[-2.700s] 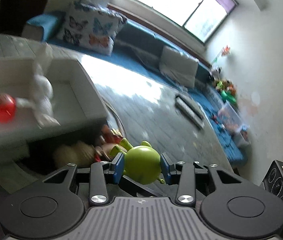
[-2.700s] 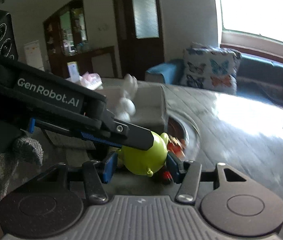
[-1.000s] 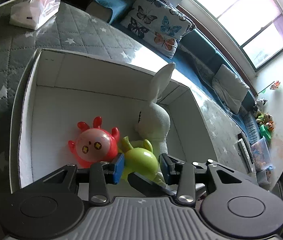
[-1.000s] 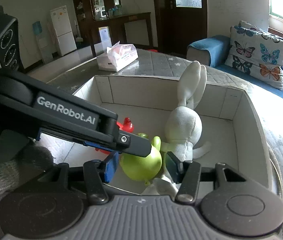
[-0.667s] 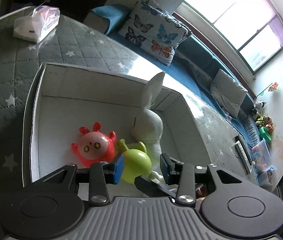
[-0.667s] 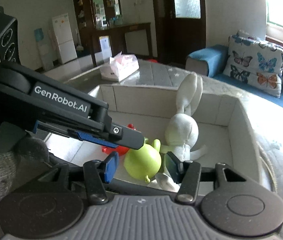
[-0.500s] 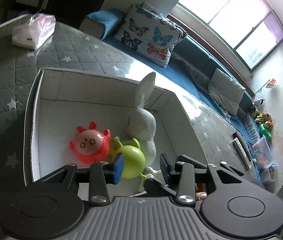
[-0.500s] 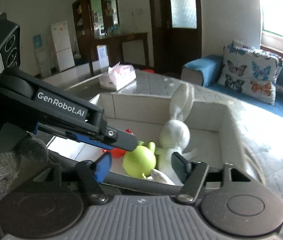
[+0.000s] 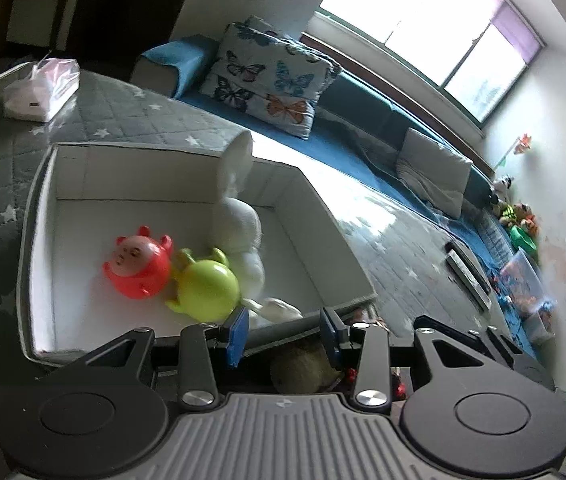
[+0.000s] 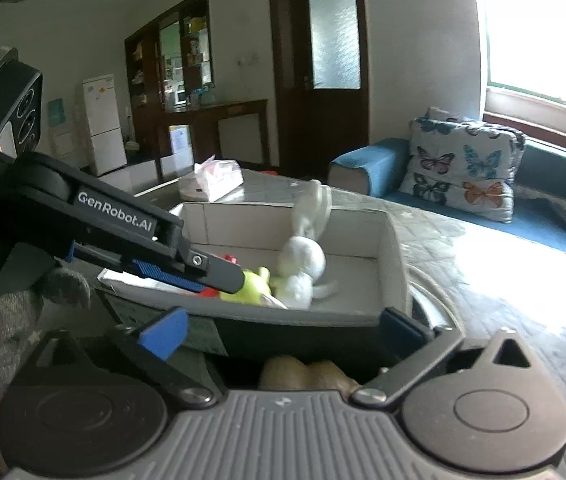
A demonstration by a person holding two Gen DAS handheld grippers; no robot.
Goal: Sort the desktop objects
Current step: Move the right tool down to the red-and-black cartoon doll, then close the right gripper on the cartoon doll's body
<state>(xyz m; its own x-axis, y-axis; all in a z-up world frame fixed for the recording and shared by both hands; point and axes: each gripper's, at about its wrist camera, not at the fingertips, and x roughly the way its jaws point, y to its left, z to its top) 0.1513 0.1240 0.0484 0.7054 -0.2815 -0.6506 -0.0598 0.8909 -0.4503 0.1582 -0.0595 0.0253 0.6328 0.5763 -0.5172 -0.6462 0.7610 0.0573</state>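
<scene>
A white box stands on the grey quilted table. Inside it lie a green round toy, a red round toy and a white plush rabbit. My left gripper is open and empty, just above the box's near rim. My right gripper is wide open and empty, in front of the box. The right wrist view shows the green toy and the rabbit inside, partly behind the left gripper's finger.
A tissue pack lies on the far left of the table. A tan plush toy and small red toys lie below the box's near edge. A blue sofa with a butterfly cushion runs behind the table.
Both grippers let go of the green toy, opened and pulled back from the box. The toy now lies in the box between the red toy and the rabbit.
</scene>
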